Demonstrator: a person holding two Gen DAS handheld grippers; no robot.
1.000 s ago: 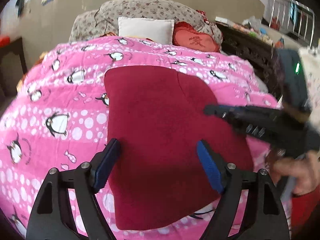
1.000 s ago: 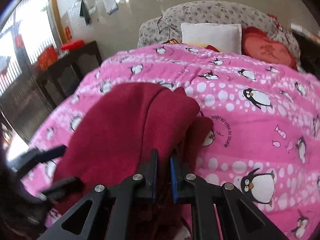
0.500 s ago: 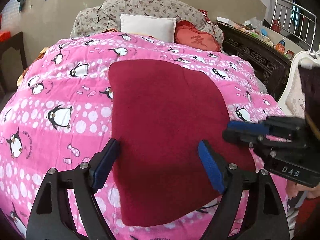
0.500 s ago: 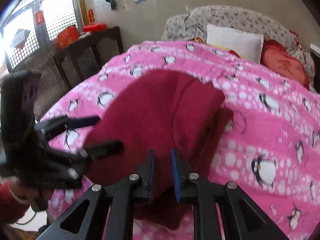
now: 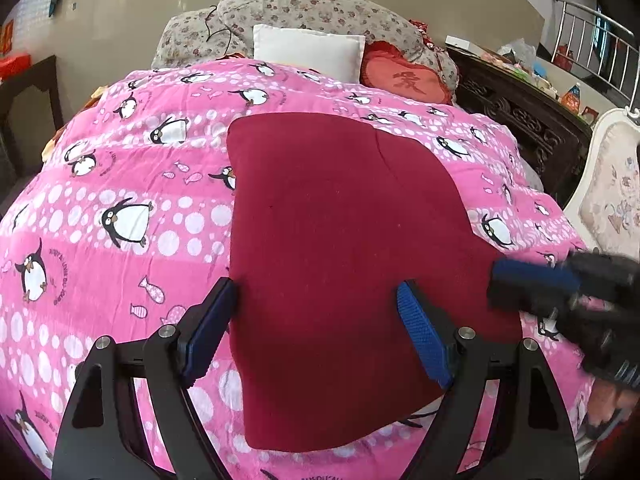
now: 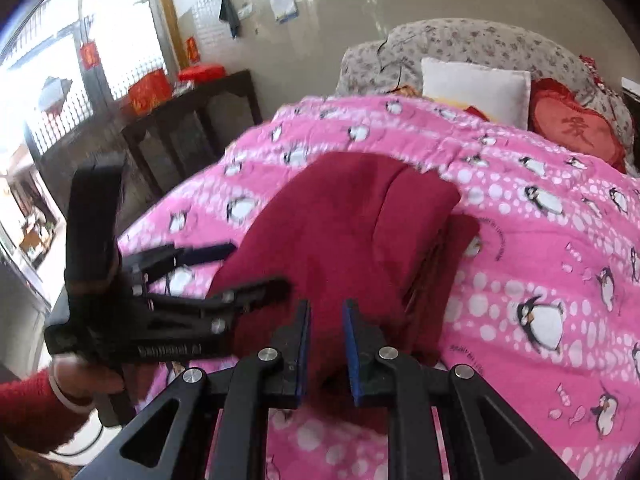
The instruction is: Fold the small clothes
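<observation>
My right claw (image 6: 326, 342) hangs narrowly parted over the near edge of the red cloth (image 6: 344, 232) — nothing pinched.
My left claw (image 5: 316, 332) is spread wide above the cloth, which lies folded mid-frame on the pink quilt (image 5: 120, 216) — pillow (image 5: 308, 54) at top.
</observation>
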